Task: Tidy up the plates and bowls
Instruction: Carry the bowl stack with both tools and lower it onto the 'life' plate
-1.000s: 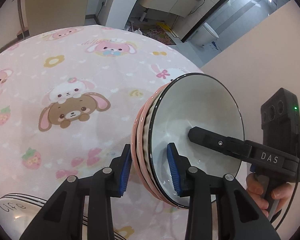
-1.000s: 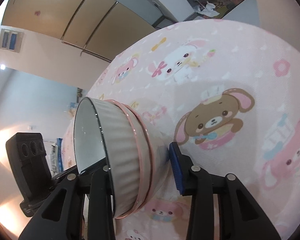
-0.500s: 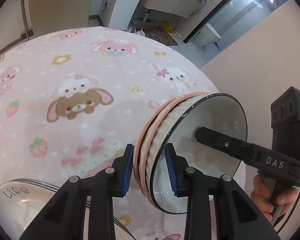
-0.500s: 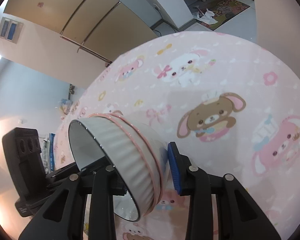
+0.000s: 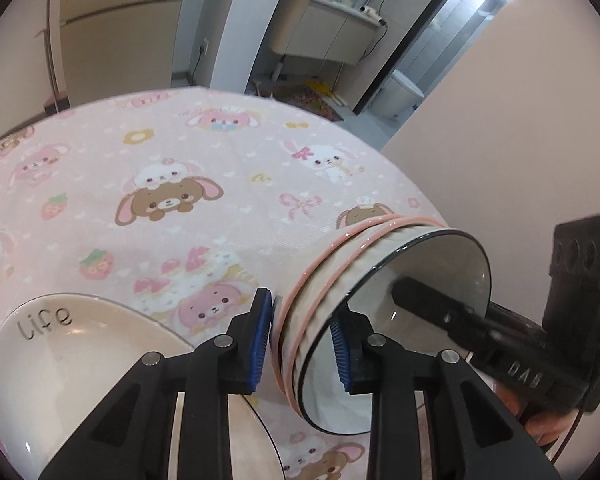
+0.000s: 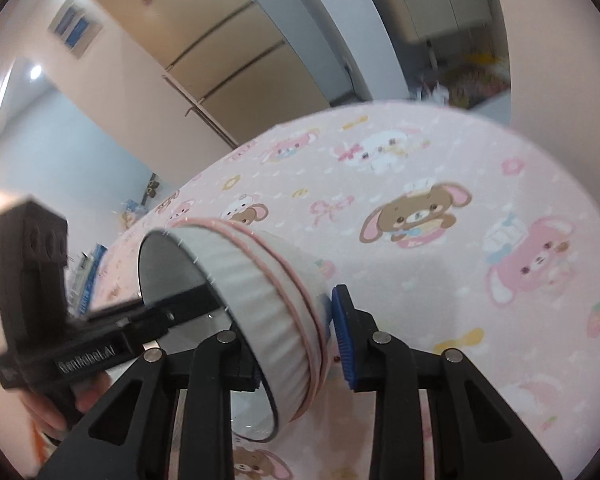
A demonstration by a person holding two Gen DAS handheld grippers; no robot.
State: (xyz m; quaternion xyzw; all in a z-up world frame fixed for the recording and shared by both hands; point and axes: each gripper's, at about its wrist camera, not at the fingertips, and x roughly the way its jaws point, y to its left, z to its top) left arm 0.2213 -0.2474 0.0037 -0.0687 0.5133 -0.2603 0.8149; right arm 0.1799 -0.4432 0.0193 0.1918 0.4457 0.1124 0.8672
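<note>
A stack of nested ribbed bowls (image 5: pixel 340 280), the inner one grey-white with a thin black rim and the outer ones edged in pink, is held tipped on its side above the table, its open mouth facing the right gripper. The left gripper (image 5: pixel 302 344) has its jaws closed across the stack's wall, one blue-padded finger (image 5: pixel 260 340) pressed on the ribbed outside and the other inside the mouth against the glazed surface. In the right wrist view the same stack (image 6: pixel 256 296) sits between the right gripper's (image 6: pixel 296 344) fingers: the blue pad (image 6: pixel 342 336) on one side lies against the base end of the bowls, while the other finger is hidden behind the rim, so the grip looks closed on the stack, though the contact on the hidden side cannot be made out. Each gripper's black handle and camera block shows in the other's view, reaching into the bowl mouth. Below the left gripper, a cream plate (image 5: pixel 60 360) with a dark rim and the word "Life" lettered on it rests on the tablecloth (image 5: pixel 180 160), which is pink and printed with cartoon bears, rabbits, bows and strawberries. Beyond the table, a bathroom vanity (image 5: pixel 324 36) and beige cupboard doors (image 6: pixel 228 60) stand in the background.
</note>
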